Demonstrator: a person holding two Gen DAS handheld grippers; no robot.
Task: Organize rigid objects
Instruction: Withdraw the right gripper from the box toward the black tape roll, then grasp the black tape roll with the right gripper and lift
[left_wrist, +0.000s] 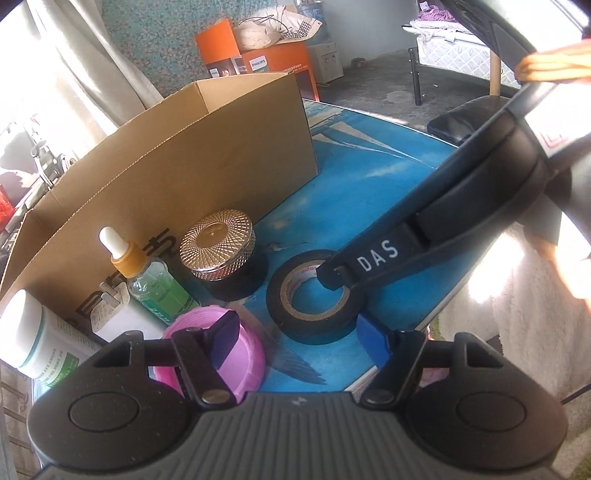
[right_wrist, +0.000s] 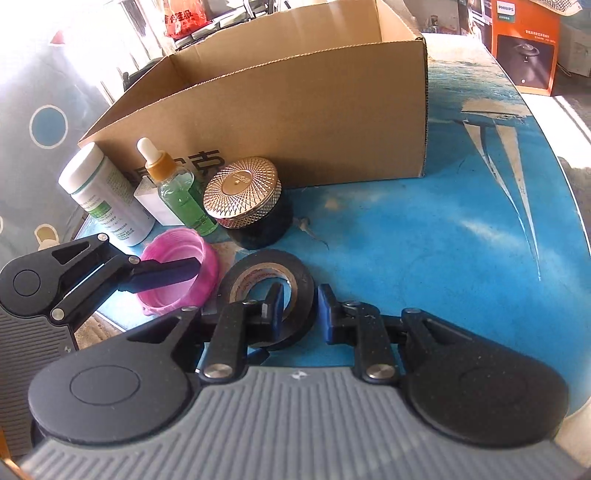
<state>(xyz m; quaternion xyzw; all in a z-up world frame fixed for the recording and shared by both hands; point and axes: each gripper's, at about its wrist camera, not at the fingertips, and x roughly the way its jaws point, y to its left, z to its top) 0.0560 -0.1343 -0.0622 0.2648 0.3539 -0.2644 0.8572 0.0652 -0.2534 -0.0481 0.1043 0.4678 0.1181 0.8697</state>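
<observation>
Landmark: open brown cardboard box (right_wrist: 295, 122), upright on the blue sailboat-print desk (right_wrist: 424, 240), top flaps open, printed side facing the cameras.

In a row along the box's printed side, seen from the right wrist view:
- white cylindrical plastic bottle with a green label (right_wrist: 105, 195), at the box's left corner, upright.
- small white carton (right_wrist: 153, 205), touching the box wall, partly hidden behind the dropper bottle.
- clear dropper bottle of green liquid with an amber collar and white bulb (right_wrist: 177, 184), upright, just in front of the box.
- black round jar with a gold patterned lid (right_wrist: 251, 203), just in front of the box, right of the dropper bottle.

Farther out from the box:
- pink ribbed plastic cap (right_wrist: 177, 273), lying open side up, in front of the white bottle and dropper bottle.
- black roll of electrical tape (right_wrist: 273, 291), flat on the desk, just right of the pink cap, in front of the black jar.

Right hand-held gripper (right_wrist: 300, 306): clamped on the near wall of the tape roll, one finger inside the cardboard core, the other on the outer edge. Roll on the desk.

Left hand-held gripper (left_wrist: 301, 338): jaws apart, holding nothing. One blue finger (left_wrist: 223, 338) sits over the pink cap; the other lies at the near edge of the tape roll. Contact with either cannot be told.

Orange printed carton (right_wrist: 524, 44) stands well beyond the box, off the desk.
</observation>
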